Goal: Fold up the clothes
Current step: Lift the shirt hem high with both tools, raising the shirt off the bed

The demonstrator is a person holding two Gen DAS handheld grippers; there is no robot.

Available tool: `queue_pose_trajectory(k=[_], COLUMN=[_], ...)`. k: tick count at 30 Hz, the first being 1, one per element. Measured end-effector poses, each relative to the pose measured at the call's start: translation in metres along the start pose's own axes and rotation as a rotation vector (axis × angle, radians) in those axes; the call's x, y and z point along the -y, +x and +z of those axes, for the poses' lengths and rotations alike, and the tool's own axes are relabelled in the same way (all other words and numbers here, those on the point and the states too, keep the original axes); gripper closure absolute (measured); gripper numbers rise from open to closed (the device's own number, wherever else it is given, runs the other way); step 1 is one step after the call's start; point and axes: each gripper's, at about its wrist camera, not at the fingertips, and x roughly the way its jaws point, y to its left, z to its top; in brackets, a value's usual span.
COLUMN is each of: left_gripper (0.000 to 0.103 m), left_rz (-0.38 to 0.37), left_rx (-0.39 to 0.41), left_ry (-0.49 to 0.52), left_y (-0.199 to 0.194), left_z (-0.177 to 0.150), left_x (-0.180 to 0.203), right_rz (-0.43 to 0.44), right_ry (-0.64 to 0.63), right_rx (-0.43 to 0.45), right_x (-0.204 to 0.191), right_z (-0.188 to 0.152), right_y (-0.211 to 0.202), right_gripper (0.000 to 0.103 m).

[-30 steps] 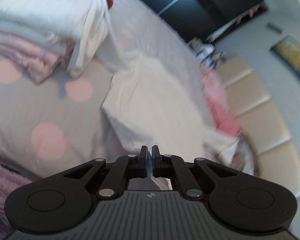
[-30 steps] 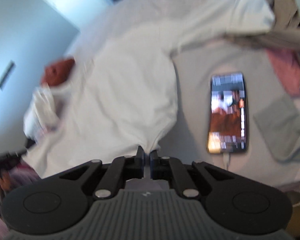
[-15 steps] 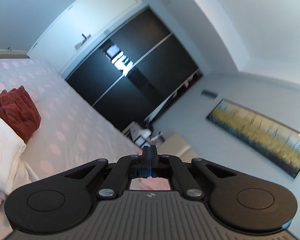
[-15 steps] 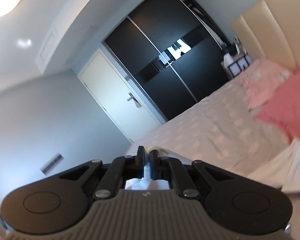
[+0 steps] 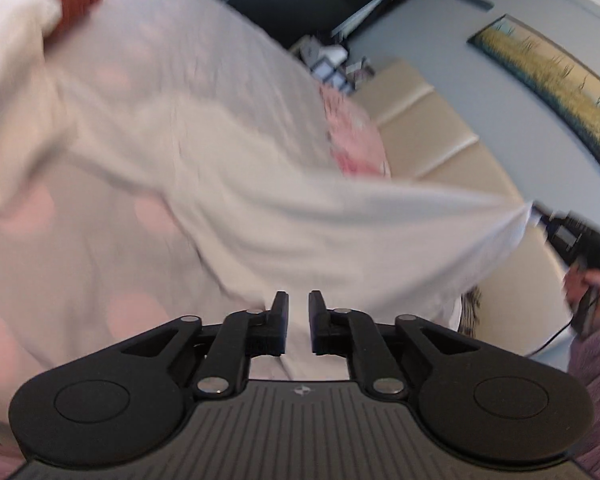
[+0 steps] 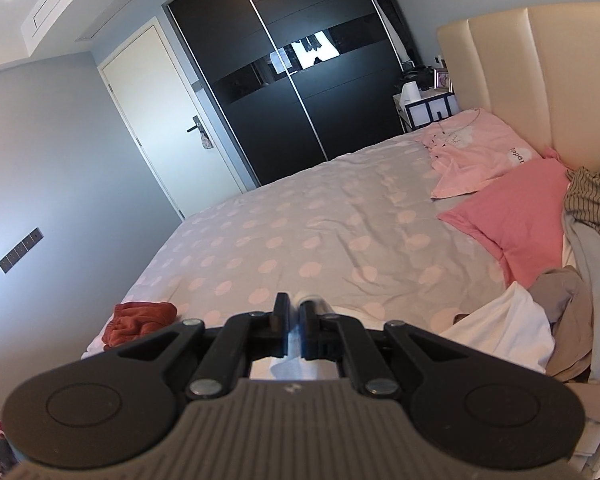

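Observation:
A white garment (image 5: pixel 284 208) is stretched above the grey bed with pink dots (image 5: pixel 112 208) in the left wrist view, blurred by motion. My left gripper (image 5: pixel 298 304) has its jaws slightly apart, with the cloth's near edge running between and under them. The right gripper (image 5: pixel 540 216) shows at the right edge, pinching the garment's far corner. In the right wrist view my right gripper (image 6: pixel 294 306) is shut on a bit of white cloth (image 6: pixel 296 360) and points across the bed (image 6: pixel 320 240).
Pink pillows (image 6: pixel 512 208) lie by the cream headboard (image 6: pixel 540 80). A pile of loose clothes (image 6: pixel 560 300) is at the right. A rust-red folded item (image 6: pixel 140 320) and white folded stack (image 5: pixel 16 32) sit at the bed's left. Black wardrobe (image 6: pixel 300 80) stands beyond.
Both grippers lifted the white garment off the bed and swung it up. The left gripper has tipped back down toward the bed and its jaws have parted a little.

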Motion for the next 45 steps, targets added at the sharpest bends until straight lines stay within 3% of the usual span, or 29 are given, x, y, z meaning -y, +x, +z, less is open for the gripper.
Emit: queue_pose_trajectory(k=[6,10,13,16,19,30,33,35,38,41,45], left_gripper=[0.095,0.095,0.095,0.085,0.085,0.085,0.091,0.101,0.102,0.102,0.103], left_rz=[-0.066,-0.076,-0.091,-0.045,-0.045,-0.066,-0.083,-0.099,-0.138,-0.180,-0.243], left_rx=[-0.212,-0.253,-0.238,-0.213,-0.178,-0.073,-0.049,-0.058,-0.066,-0.026,0.136], left_ry=[-0.029,-0.074,-0.159,-0.230,-0.292,-0.313,-0.334,-0.352,-0.342,-0.334,-0.340], left_y=[0.127,0.165,0.175,0.180,0.183,0.202,0.209,0.217,0.202,0.161,0.075], left_z=[-0.094,-0.119,-0.126,-0.129,-0.130,-0.134,-0.135,-0.133,-0.124,-0.107,-0.072], left_x=[-0.007,-0.010,-0.020,-0.029,-0.032,-0.025,-0.026,-0.029,-0.030,-0.030,-0.029], right_rz=[-0.011,-0.011,-0.003,0.007,0.025,0.044,0.042,0.038,0.017,-0.009,-0.030], right_ry=[-0.020,-0.029,-0.042,-0.055,-0.067,-0.074,-0.077,-0.069,-0.048,-0.024,0.016], right_rx=[-0.006,-0.014,-0.023,-0.029,-0.033,-0.044,-0.041,-0.037,-0.034,-0.030,-0.014], right_x=[0.002,0.005,0.009,0.012,0.013,0.021,0.021,0.022,0.027,0.035,0.049], right_z=[0.003,0.005,0.008,0.009,0.009,0.007,0.006,0.004,0.000,-0.003,-0.006], right_y=[0.001,0.002,0.006,0.008,0.009,0.008,0.006,0.005,0.003,0.001,-0.006], right_gripper=[0.097,0.097,0.097,0.097,0.097,0.097,0.097,0.097,0.097,0.097,0.097])
